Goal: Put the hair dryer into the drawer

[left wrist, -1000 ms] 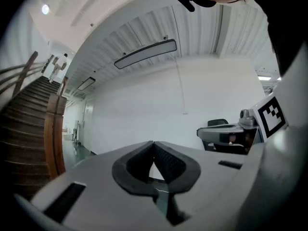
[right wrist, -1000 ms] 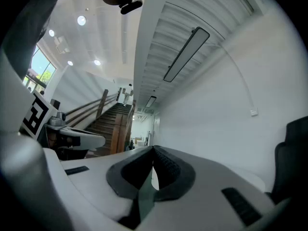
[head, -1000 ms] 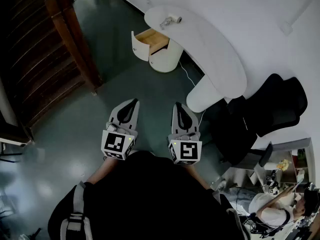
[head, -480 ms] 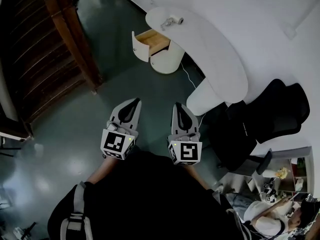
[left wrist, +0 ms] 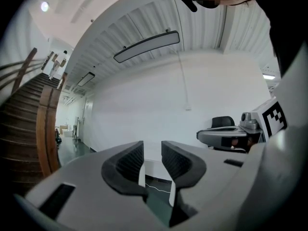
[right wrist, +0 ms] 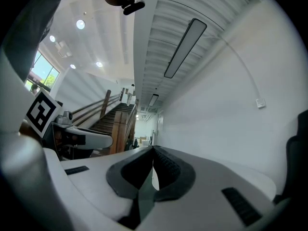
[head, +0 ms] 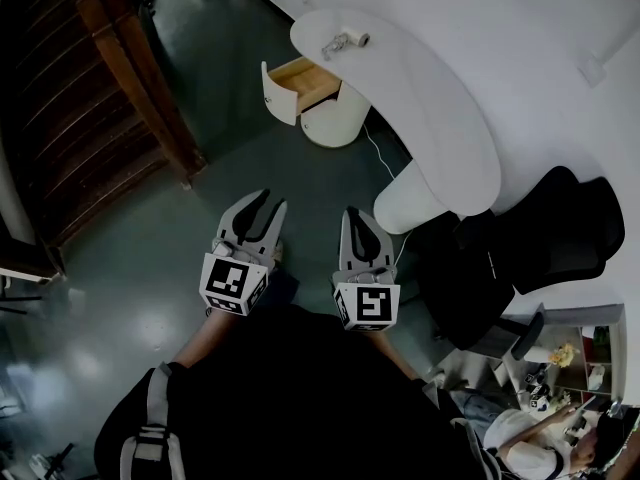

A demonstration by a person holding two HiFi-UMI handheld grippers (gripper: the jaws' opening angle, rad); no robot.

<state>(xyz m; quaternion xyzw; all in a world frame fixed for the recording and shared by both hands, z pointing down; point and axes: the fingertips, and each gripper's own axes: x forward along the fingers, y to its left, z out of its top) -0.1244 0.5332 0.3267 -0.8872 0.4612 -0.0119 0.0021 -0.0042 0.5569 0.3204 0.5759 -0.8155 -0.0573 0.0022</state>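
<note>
White hair dryer (head: 343,41) near the desk (head: 430,108) edge could be knocked off by the just-opening, empty left gripper (head: 268,201) or the closed, empty right gripper (head: 352,212).

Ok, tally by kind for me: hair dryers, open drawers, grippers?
Hair dryer: 1, on the desk
Open drawer: 1
Grippers: 2; left gripper jaws have just been opening, nothing between them; right gripper shut, empty
Total: 4
</note>
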